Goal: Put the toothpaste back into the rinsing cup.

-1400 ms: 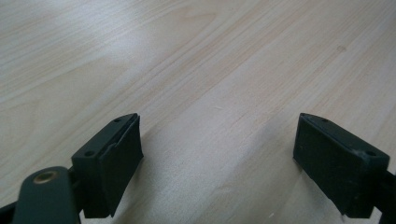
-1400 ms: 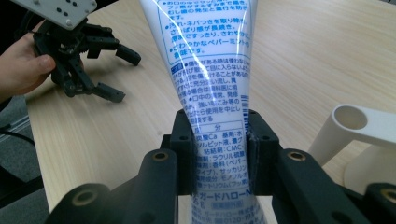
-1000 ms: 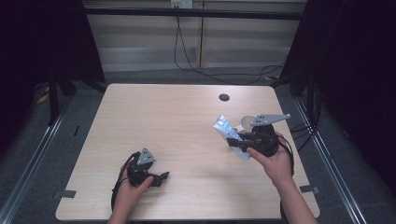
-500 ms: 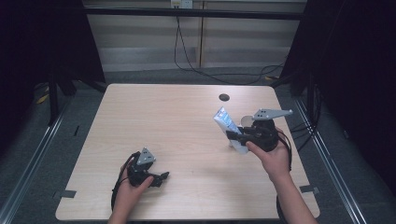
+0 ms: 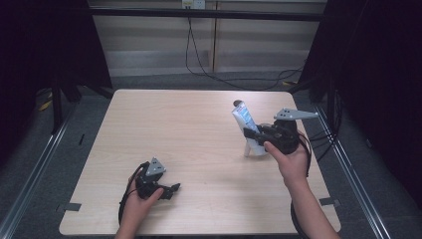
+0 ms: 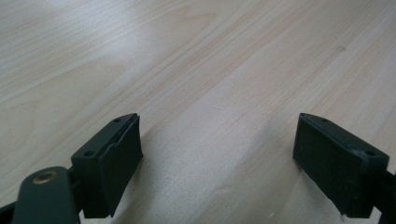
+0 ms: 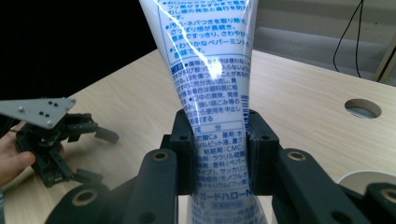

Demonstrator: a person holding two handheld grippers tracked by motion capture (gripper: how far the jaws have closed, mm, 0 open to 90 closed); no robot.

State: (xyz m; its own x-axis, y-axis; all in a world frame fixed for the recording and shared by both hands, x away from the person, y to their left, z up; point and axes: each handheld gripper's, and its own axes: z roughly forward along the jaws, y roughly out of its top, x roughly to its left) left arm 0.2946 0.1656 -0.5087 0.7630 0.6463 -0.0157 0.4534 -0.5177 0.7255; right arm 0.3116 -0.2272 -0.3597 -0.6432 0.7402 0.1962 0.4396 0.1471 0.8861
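My right gripper (image 5: 251, 135) is shut on a white tube with blue print (image 5: 245, 119), held above the right part of the light wooden table (image 5: 189, 134). The tube stands nearly upright, leaning a little to the left. In the right gripper view both black jaws pinch the tube (image 7: 210, 70) around its lower part, which is covered in small blue text. My left gripper (image 5: 171, 189) rests low at the front left of the table, open, its jaws pointing right. The left gripper view has nothing between the spread jaws (image 6: 217, 163) but bare wood.
A round dark hole (image 7: 363, 108) sits in the table toward the far edge. A white rounded rim (image 7: 369, 179) peeks in at the lower right of the right gripper view. Black curtains and cables surround the table. The left gripper (image 7: 100, 156) lies farther off.
The right gripper has raised the tube and tipped it from slanted to nearly upright, moving slightly toward the far side. The left gripper has stayed put.
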